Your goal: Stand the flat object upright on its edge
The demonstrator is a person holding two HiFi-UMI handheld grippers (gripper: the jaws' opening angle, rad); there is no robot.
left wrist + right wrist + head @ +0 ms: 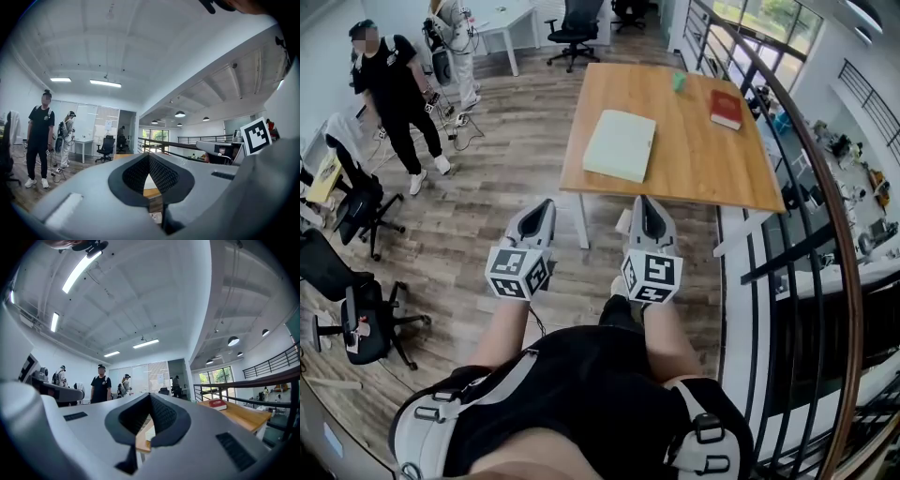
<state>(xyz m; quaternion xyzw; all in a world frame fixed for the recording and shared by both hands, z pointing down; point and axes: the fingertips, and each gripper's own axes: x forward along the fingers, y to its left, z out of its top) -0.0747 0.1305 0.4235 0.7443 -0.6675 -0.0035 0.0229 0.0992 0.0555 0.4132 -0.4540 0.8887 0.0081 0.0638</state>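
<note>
The pale flat pad [620, 143] lies flat on the near-left part of the counter [698, 155], its left side close to the counter's left edge. We judge it light and fairly stiff, like a closed book or board, and likely to slide on the smooth wood. The best hold looks to be the two opposite long sides, or the side nearest the counter's edge to tip it up. Towards the counter's far right lie a red book [726, 109] and a small green thing [678, 82], both well apart from the pad. A black railing [811, 159] runs along the counter's right. Nothing blocks the approach. Our left gripper [547, 203] and right gripper [644, 202] are both clenched and empty, short of the counter's near edge.
</note>
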